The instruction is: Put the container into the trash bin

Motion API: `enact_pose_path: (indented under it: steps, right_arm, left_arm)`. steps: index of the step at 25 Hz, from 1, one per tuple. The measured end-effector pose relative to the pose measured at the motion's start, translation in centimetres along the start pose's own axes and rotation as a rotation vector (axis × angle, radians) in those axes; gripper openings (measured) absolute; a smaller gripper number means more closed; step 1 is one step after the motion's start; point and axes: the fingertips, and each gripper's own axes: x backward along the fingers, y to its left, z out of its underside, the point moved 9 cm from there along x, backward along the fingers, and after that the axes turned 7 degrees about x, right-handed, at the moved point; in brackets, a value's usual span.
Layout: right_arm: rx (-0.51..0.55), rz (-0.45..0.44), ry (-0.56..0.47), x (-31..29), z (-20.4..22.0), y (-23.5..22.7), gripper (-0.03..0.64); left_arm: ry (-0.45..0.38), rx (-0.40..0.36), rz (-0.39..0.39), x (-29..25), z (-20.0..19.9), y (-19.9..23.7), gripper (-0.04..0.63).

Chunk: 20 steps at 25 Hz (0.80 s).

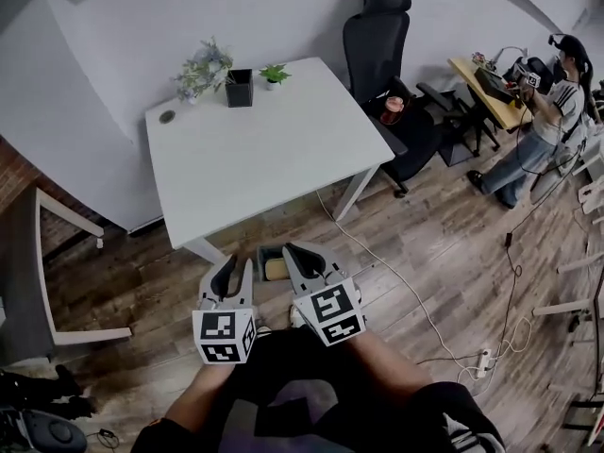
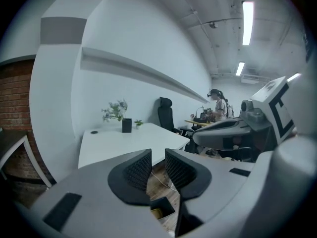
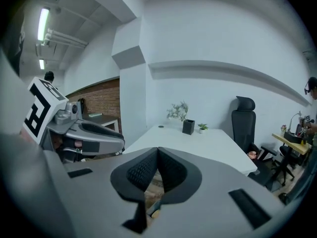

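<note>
Grippers come nearest, both held just on the person's side of the trash bin [image 1: 260, 262]: the left gripper [image 1: 240, 264] is released, its jaws a little apart with only floor showing between them, and the right gripper [image 1: 304, 253] is clenched on nothing, its jaws pressed together. The bin stands on the wood floor with the yellowish container [image 1: 275, 270] lying inside it. Just beyond the bin is the white worktop [image 1: 264, 149], whose corner farthest from the bin carries a black pot [image 1: 239, 88], a spray of pale flowers [image 1: 201, 69] and a small green plant [image 1: 275, 74]. Farther from the bin and to its right stands a black office chair [image 1: 377, 45], and well past that a person [image 1: 557, 102] at a desk.
</note>
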Motion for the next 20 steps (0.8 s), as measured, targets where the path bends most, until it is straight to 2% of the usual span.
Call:
enact_pose_path:
  steps: [4,10,20]
  right_arm:
    - [-0.019,-0.003,-0.024,1.2,-0.1,0.6,0.015]
    - [-0.002,-0.018,-0.009,1.0,0.7,1.8,0.012]
    - [-0.011,0.000,-0.020,1.6,0.6,1.6,0.012]
  left_arm:
    - [-0.009,-0.004,0.009,0.4,-0.1,-0.5,0.084]
    - [0.010,-0.013,0.037,0.4,0.8,-1.1,0.084]
    - [-0.012,-0.022,0.031,0.6,0.4,-1.3,0.083]
